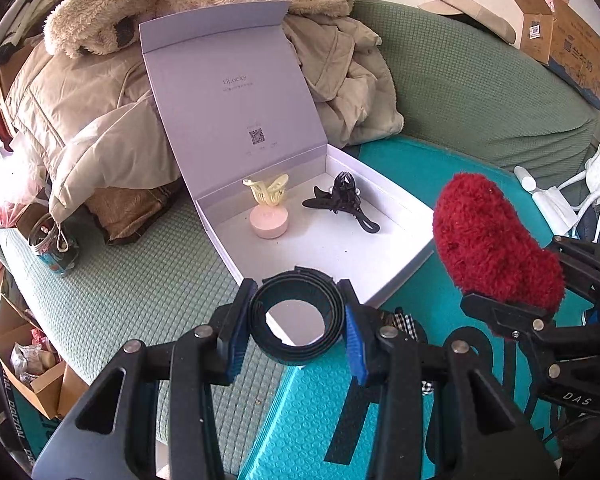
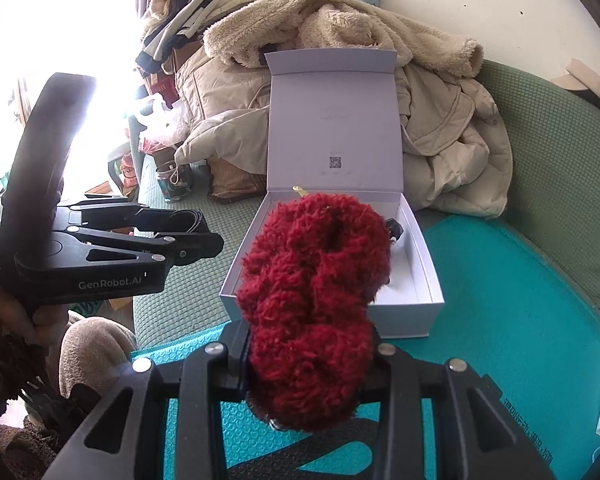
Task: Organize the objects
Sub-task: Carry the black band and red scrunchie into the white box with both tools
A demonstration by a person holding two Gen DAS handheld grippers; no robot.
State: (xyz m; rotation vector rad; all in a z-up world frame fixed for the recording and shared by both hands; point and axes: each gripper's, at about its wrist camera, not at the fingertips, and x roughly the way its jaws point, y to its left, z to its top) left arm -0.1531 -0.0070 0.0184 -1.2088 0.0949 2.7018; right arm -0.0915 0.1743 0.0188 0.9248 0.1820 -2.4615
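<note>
Already both tools were loaded: the left tool (image 1: pixel 296 320) pinched a coiled black band (image 1: pixel 297 316), springy-looking, gripped across its sides; the right tool (image 2: pixel 312 364) squeezed a soft red scrunchie (image 2: pixel 316 300), surely light. The box (image 1: pixel 404 196) lay at twelve o'clock.

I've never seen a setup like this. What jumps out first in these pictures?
The fluffy red scrunchie stands out most, clamped in the right gripper just in front of the open white box. Beside it, the left gripper pinches a coiled dark band at the box's near edge. Inside the box lie a yellow hair claw, a pink round case and a black hair claw.
</note>
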